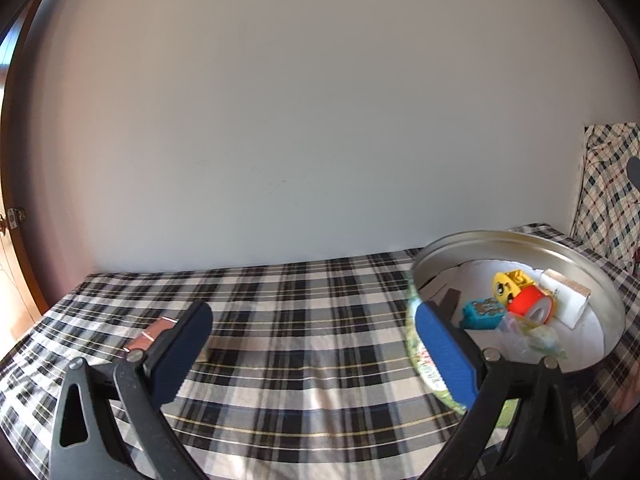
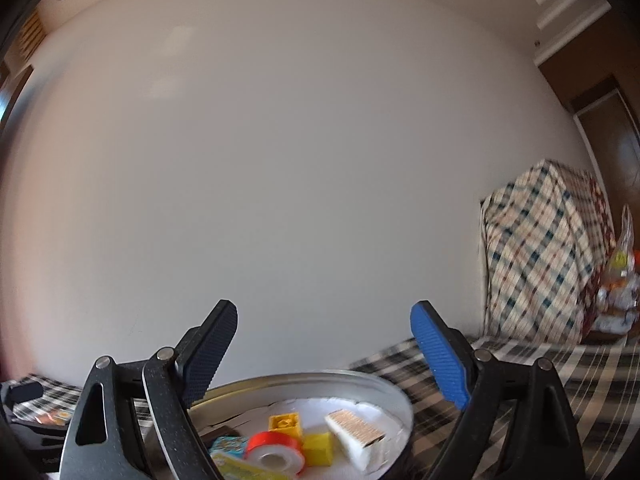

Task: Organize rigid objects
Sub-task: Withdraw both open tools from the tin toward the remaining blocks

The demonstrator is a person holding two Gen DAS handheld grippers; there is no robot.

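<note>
Tin: we've got a round silver tin (image 1: 520, 240) sitting on the plaid-covered worktop (image 1: 280, 320), over on the right side in the left wrist view and low centre in the right wrist view (image 2: 396, 392). White lining on its floor.
Inside the tin: red tape roll (image 1: 534, 304) lying on its side, yellow block (image 1: 520, 278) with a cartoon face piece just beside it, teal printed block (image 1: 482, 312), a white wedge with a tan ribbed top (image 1: 568, 294), and some clear crinkly wrapper stuff (image 1: 528, 340) at the near edge. All bunched together and touching.
Outside the tin: a small shiny pinkish packet (image 1: 154, 334) lies on the cloth, just behind the left gripper's dark pad.
Left gripper (image 1: 312, 354): jaws spread wide, nothing between them. The blue pad overlaps the tin's near rim in our view; can't tell if it's touching.
Right gripper (image 2: 324, 354): jaws wide apart too, nothing held, pointed at the wall with the tin below and between the fingers.
Background: plain white wall (image 1: 300, 120), and a bulky thing draped in checked fabric (image 2: 548, 252) off to the right, well apart from the tin.
</note>
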